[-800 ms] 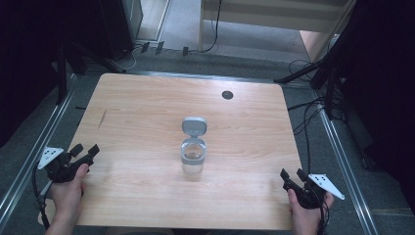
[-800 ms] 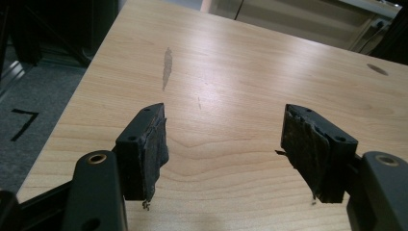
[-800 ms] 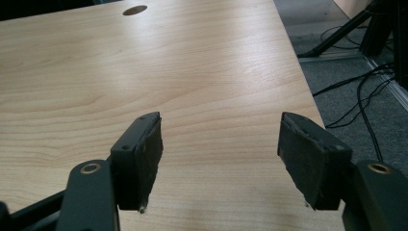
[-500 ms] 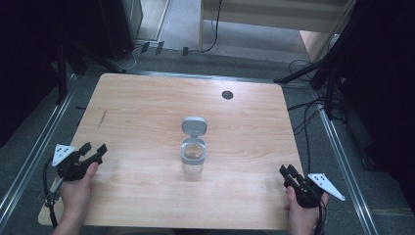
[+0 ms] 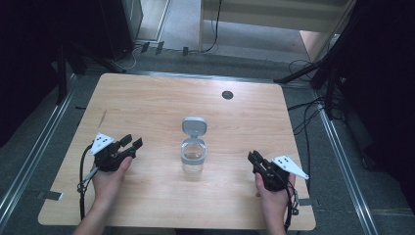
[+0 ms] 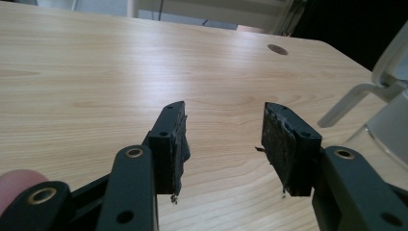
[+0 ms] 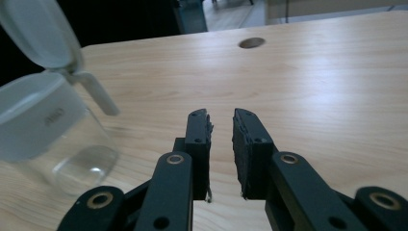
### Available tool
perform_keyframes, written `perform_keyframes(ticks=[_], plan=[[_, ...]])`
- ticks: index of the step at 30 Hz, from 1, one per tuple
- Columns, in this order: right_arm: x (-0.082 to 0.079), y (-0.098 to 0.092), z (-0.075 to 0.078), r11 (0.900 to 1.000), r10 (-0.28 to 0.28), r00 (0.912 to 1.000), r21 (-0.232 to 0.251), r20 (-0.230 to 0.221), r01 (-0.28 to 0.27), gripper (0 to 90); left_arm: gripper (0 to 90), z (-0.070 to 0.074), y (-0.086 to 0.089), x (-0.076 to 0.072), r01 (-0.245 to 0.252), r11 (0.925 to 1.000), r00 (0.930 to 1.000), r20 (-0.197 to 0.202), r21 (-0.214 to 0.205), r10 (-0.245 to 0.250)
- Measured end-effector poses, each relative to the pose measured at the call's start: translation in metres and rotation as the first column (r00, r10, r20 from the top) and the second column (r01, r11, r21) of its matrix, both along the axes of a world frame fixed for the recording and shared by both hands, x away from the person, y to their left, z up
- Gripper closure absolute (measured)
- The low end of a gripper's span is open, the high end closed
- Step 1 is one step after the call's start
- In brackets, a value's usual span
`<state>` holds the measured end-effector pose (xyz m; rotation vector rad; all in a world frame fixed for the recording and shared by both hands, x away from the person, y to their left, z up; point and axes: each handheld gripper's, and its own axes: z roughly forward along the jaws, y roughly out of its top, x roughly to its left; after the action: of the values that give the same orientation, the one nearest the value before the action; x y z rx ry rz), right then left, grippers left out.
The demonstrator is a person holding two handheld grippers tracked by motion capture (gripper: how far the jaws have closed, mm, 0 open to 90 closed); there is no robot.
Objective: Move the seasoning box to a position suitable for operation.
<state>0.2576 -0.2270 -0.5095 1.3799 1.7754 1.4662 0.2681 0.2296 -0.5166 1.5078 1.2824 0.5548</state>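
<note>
left hand-held gripper (image 5: 131,143): jaws apart, empty | right hand-held gripper (image 5: 254,157): jaws nearly together, empty | jar (image 5: 192,156): lid flipped up

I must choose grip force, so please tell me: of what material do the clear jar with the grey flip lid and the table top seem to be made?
The clear jar with grey flip lid: body looks like glass or hard clear plastic, since the wood shows through with bright glints; the lid looks like matte plastic. The table top: light wood or laminate, visible grain, slight sheen.
</note>
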Motion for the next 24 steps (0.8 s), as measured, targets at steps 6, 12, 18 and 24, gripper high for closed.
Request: perform_keyframes(ticks=[6,12,18,24], plan=[[0.013,0.027,0.006,0.9980,0.062,0.9979,0.013,0.017,-0.062,78.8,54.8,0.003,-0.021,0.008,0.054,0.9985,0.9985,0.000,0.001,-0.054],[0.027,0.051,0.008,0.9948,0.096,0.9952,0.033,0.018,-0.097,80.1,59.7,0.001,-0.044,0.013,0.128,0.9918,0.9918,-0.007,0.004,-0.128],[0.034,0.085,-0.001,0.9943,0.107,0.9940,0.001,-0.024,-0.107,83.6,70.5,-0.004,-0.074,0.016,0.199,0.9796,0.9795,-0.037,0.026,-0.198],[0.036,0.106,-0.004,0.9946,0.097,0.9949,-0.034,-0.030,-0.098,83.8,78.9,-0.006,-0.085,0.016,0.233,0.9722,0.9712,-0.056,0.024,-0.231]])
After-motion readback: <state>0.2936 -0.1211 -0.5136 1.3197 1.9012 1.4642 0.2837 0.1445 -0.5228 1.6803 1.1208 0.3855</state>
